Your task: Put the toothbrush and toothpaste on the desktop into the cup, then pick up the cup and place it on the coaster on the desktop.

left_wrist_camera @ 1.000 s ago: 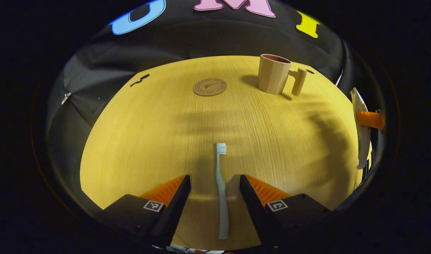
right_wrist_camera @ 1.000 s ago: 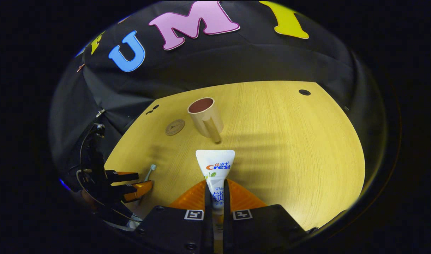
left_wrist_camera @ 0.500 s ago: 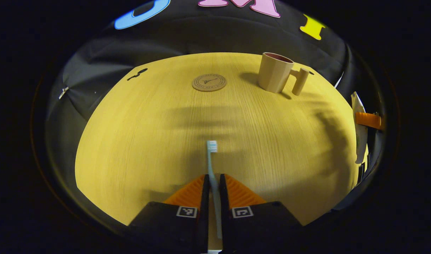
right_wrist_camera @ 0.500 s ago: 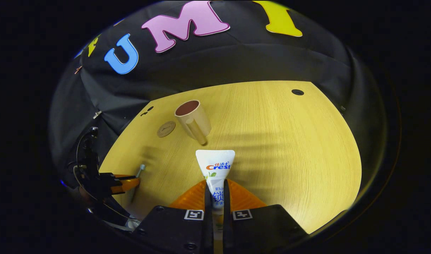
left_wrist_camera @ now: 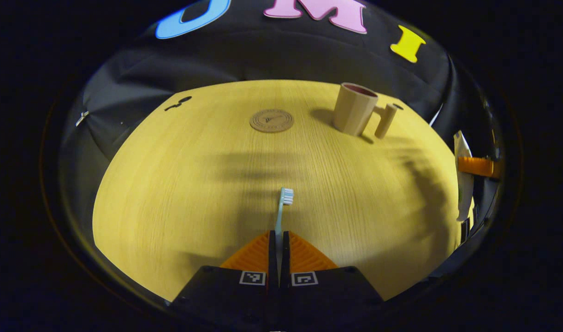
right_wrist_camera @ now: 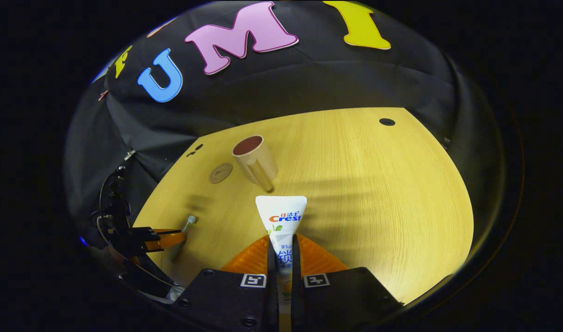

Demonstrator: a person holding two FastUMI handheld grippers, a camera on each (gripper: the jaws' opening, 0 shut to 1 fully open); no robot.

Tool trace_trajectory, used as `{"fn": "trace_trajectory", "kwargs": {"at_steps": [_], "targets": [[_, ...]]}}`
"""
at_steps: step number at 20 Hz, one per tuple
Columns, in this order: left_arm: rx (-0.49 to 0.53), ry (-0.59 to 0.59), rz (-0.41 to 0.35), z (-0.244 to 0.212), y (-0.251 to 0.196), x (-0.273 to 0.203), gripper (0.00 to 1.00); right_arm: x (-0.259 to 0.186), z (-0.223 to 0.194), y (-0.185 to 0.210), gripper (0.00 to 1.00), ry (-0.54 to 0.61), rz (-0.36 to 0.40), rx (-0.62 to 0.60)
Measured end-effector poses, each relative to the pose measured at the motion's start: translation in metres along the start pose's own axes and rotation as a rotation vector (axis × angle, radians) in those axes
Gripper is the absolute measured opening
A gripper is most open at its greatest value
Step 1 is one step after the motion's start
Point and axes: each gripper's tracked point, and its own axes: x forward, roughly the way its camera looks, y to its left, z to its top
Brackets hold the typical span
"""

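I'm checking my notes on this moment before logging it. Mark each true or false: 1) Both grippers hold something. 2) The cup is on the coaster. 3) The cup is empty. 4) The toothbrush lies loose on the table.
1) True: the left gripper is shut on the toothbrush, the right gripper on the toothpaste.
2) False: the cup stands beside the coaster, apart from it.
3) True.
4) False: it is clamped.

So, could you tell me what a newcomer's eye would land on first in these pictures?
Probably the toothpaste, standing up between the shut fingers of the right gripper, and the toothbrush pinched in the left gripper. Beyond them, on the desktop, stands the handled cup with the round coaster beside it.
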Motion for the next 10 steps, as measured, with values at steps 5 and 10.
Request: {"fn": "trace_trajectory", "kwargs": {"at_steps": [5,10], "targets": [[-0.147,-0.208,-0.085,0.063,-0.017,-0.041,0.06,-0.01,0.044,0.023,0.14,-0.108,0.069,0.014],[-0.196,-0.357,-0.171,0.101,-0.043,-0.08,0.06,-0.006,0.125,0.047,0.14,-0.253,0.13,-0.003]]}}
